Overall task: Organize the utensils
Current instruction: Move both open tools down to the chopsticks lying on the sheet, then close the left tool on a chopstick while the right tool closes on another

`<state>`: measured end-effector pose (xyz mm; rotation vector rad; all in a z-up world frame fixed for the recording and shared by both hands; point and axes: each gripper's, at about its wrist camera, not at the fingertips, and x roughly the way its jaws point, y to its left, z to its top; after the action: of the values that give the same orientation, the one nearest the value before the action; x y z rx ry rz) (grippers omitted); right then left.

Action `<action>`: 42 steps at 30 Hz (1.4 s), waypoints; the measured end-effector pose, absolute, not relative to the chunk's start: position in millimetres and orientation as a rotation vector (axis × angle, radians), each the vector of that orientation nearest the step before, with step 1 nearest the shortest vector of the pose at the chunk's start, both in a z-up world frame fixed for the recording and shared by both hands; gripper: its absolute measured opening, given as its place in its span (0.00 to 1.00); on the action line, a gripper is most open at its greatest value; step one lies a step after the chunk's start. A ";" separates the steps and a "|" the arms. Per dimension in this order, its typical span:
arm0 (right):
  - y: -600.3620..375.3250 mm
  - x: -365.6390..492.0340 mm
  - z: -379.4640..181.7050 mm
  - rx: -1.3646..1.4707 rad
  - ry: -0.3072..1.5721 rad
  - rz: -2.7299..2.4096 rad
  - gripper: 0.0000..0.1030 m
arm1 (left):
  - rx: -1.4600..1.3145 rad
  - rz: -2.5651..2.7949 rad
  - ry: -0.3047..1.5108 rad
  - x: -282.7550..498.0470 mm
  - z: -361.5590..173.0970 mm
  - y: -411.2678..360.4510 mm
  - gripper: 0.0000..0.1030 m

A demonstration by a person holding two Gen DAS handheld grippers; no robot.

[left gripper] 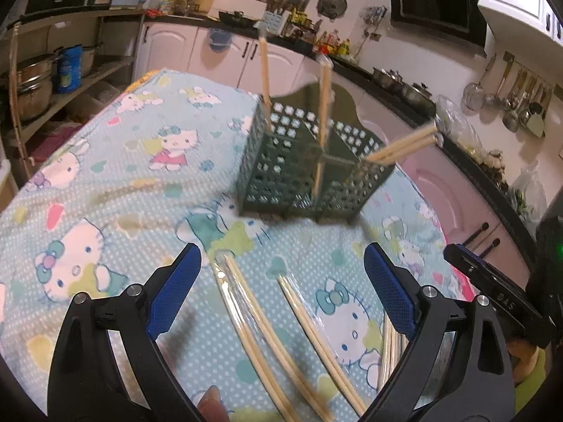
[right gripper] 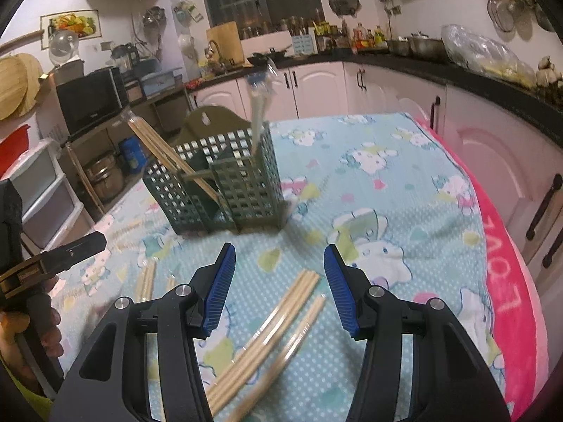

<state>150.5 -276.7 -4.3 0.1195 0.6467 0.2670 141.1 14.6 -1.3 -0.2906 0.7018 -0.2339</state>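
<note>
A dark green perforated utensil basket (left gripper: 281, 161) (right gripper: 246, 183) stands on the cartoon-print cloth, with wooden chopsticks (left gripper: 325, 105) (right gripper: 165, 151) sticking up out of its compartments. More chopstick pairs (left gripper: 253, 320) (right gripper: 271, 330) lie loose on the cloth in front of it, some in clear wrappers. My left gripper (left gripper: 281, 285) hangs open above the loose pairs, nothing between its blue pads. In the right wrist view my right gripper (right gripper: 279, 281) is likewise open over a bundle of chopsticks, touching none. Each gripper also shows at the edge of the other's view.
The blue cloth (right gripper: 387, 183) covers a table with a pink edge (right gripper: 503, 246) at its right. White cabinets and a dark counter (right gripper: 457, 70) crowded with pots and bottles run behind. Shelves with pots (left gripper: 35, 81) stand to the left. A hand (right gripper: 49, 327) holds the left gripper.
</note>
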 end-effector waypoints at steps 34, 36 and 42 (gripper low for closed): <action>-280.9 183.9 -76.1 0.108 0.890 0.223 0.23 | -0.273 -0.265 0.949 162.2 -67.7 -33.8 0.29; -280.8 186.2 -76.9 0.105 0.888 0.221 0.22 | -0.265 -0.253 0.955 164.7 -70.1 -34.2 0.29; -285.6 197.4 -80.5 0.148 0.910 0.224 0.20 | -0.245 -0.228 0.959 172.6 -70.3 -37.2 0.29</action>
<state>197.4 -285.6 -80.5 0.1478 0.9100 0.2240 172.6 -37.2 -70.3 -0.2451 0.9591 -0.2282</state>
